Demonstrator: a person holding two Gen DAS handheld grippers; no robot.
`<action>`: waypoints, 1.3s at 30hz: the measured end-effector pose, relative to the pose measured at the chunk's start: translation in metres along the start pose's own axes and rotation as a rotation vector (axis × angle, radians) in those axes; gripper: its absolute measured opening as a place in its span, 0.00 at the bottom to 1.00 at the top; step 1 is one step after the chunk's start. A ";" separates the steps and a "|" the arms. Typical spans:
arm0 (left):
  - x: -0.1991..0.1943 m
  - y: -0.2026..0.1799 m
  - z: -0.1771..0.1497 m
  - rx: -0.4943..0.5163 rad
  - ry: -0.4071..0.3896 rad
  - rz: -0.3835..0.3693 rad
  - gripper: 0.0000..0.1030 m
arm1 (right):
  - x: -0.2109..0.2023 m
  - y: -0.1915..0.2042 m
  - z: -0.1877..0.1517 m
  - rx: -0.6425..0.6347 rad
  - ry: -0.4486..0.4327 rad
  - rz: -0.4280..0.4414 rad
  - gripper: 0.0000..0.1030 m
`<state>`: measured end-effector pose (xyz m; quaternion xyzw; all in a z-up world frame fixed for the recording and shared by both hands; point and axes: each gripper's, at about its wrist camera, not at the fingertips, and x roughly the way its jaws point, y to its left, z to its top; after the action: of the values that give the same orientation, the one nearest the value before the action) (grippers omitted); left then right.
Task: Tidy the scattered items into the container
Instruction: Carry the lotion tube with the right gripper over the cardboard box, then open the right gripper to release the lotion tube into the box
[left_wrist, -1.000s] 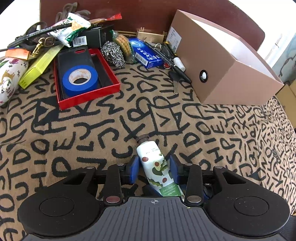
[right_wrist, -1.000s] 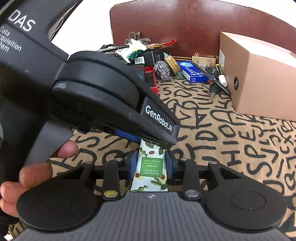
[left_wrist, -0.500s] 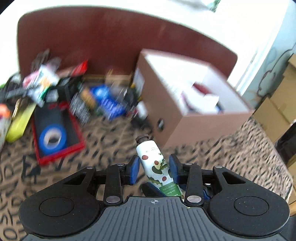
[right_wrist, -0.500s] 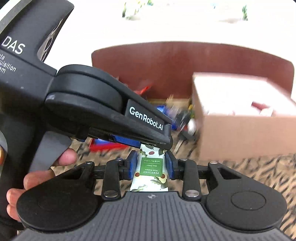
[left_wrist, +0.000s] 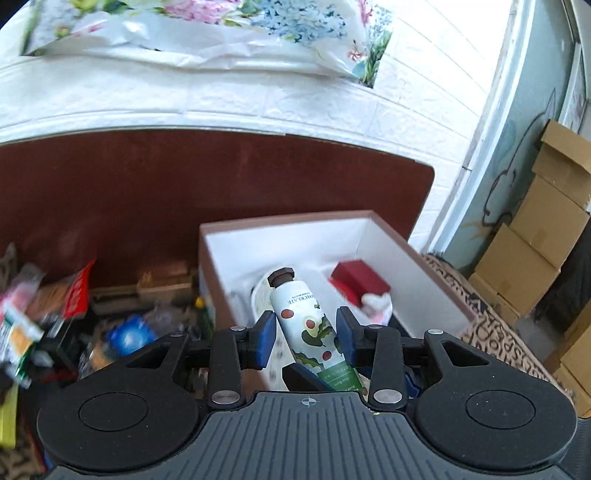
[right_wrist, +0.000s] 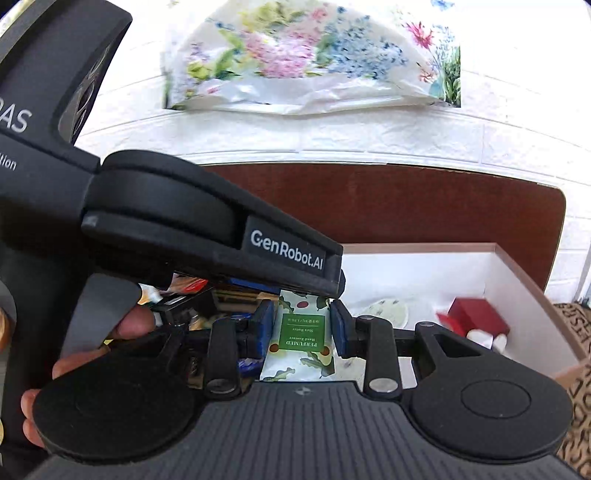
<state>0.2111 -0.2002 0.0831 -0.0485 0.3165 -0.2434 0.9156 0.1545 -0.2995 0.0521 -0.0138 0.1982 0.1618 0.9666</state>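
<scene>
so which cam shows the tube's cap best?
Left wrist: the hand cream tube shows its dark cap over the box. Right wrist shows only the crimped end; the left gripper hides the cap.

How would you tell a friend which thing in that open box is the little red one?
Find the open cardboard box with white inner walls, in front of the brown board. Toward its right end lies a small red box, above white crumpled bits. It alone is solid red and sharp-cornered; the neighbouring disc is pale and speckled.

The hand-cream tube (left_wrist: 309, 325), low over the patterned cloth before, now hangs above the open box (left_wrist: 436, 273) (left tool (left_wrist: 305, 336) opening, a gap at its left pad).
</scene>
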 end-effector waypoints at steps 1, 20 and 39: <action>0.007 0.002 0.005 -0.003 0.004 -0.003 0.42 | 0.005 -0.003 0.003 0.001 0.007 -0.002 0.36; 0.128 0.045 0.018 -0.010 0.120 0.006 0.65 | 0.103 -0.053 -0.007 0.079 0.179 0.020 0.39; 0.082 0.023 -0.020 0.147 0.021 0.115 1.00 | 0.053 -0.049 -0.037 0.065 0.152 -0.107 1.00</action>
<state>0.2640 -0.2178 0.0161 0.0398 0.3095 -0.2134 0.9258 0.2023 -0.3326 -0.0045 -0.0051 0.2753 0.1016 0.9560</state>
